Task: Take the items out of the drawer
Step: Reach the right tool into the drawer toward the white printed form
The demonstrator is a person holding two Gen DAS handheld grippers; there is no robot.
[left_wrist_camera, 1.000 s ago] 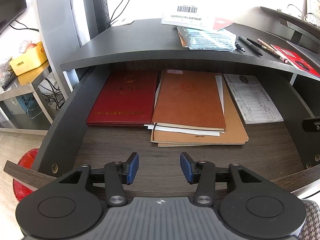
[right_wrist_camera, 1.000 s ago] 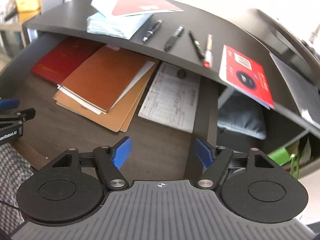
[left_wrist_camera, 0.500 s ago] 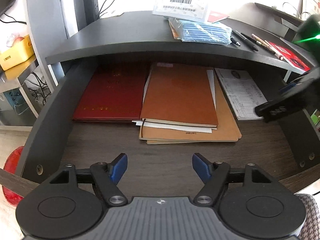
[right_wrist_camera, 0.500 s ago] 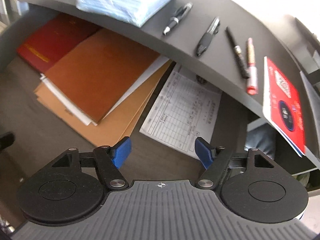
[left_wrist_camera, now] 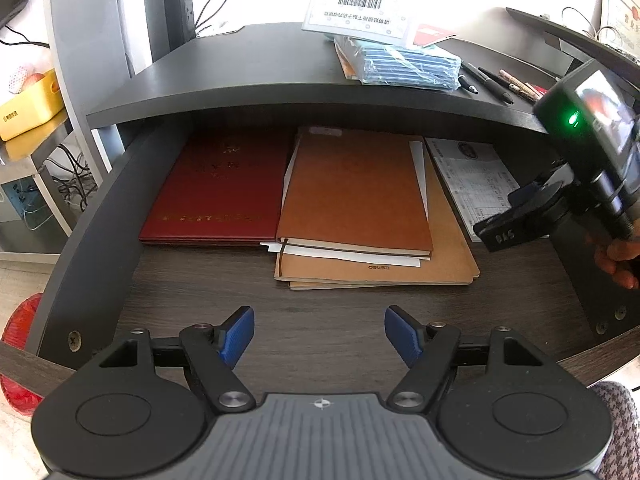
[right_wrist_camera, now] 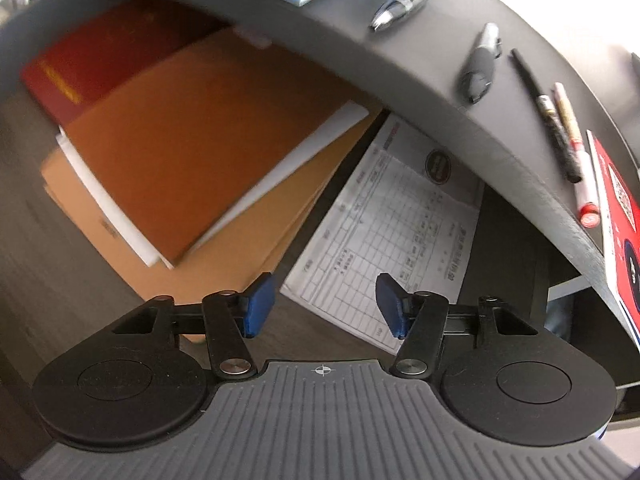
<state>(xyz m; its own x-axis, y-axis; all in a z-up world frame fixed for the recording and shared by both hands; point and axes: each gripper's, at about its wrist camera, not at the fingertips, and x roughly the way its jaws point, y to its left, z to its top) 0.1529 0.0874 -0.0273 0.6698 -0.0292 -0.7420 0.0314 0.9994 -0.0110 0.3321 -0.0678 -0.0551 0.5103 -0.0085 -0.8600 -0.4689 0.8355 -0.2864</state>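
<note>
The drawer (left_wrist_camera: 92,220) is pulled out under the dark desk top. In it lie a dark red book (left_wrist_camera: 216,188) at the left, a brown notebook (left_wrist_camera: 352,192) stacked on a tan folder (left_wrist_camera: 448,256) and loose white sheets, and a printed form sheet (left_wrist_camera: 476,176) at the right. My left gripper (left_wrist_camera: 319,334) hangs open over the bare drawer floor near the front, holding nothing. My right gripper (right_wrist_camera: 320,304) is open just above the near edge of the form sheet (right_wrist_camera: 400,240), beside the folder (right_wrist_camera: 256,248). The left wrist view shows its body (left_wrist_camera: 560,184) at the right.
On the desk top (left_wrist_camera: 260,76) lie a blue plastic packet (left_wrist_camera: 404,64), a barcoded card (left_wrist_camera: 360,16), several pens (right_wrist_camera: 480,68) and a red booklet (right_wrist_camera: 616,208). The desk edge overhangs the back of the drawer. A yellow box (left_wrist_camera: 28,108) and a red bin (left_wrist_camera: 20,320) stand at the left.
My right gripper has moved down and into the drawer toward the form sheet. The left gripper's jaws have spread wider and it has edged slightly forward.
</note>
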